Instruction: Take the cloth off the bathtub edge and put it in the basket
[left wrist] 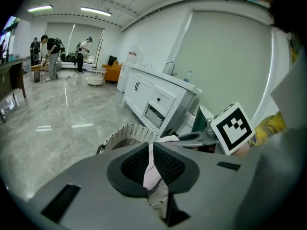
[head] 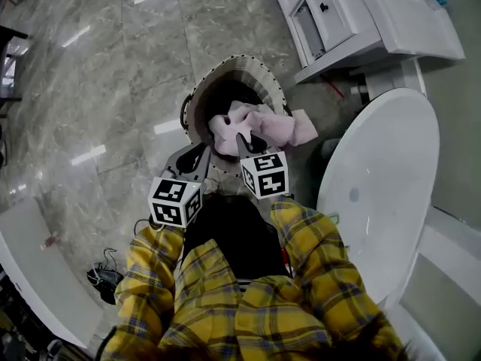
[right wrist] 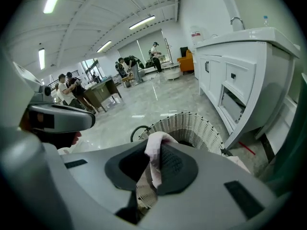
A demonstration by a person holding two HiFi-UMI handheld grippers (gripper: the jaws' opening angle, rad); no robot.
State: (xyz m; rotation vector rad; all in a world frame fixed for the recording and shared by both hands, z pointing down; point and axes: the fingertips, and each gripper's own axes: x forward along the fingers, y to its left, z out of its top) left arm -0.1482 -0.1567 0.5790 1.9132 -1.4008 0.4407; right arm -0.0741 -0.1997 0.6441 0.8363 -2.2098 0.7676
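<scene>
A pink cloth (head: 263, 126) hangs bunched over the near rim of a woven basket (head: 225, 81) on the grey marble floor. Both grippers hold it side by side. My left gripper (head: 213, 147) is shut on one edge of the cloth (left wrist: 151, 171), with the basket (left wrist: 127, 133) just beyond its jaws. My right gripper (head: 245, 143) is shut on another fold of the cloth (right wrist: 154, 147), above the basket (right wrist: 192, 126). A loose end of the cloth trails over the basket's right side. The white oval bathtub (head: 383, 186) lies to the right.
A white vanity cabinet (head: 338, 21) with drawers stands beyond the basket on the right. Black cables (head: 105, 277) lie on the floor at the left beside a white curved rim (head: 30, 262). Several people (left wrist: 50, 56) stand far back in the hall.
</scene>
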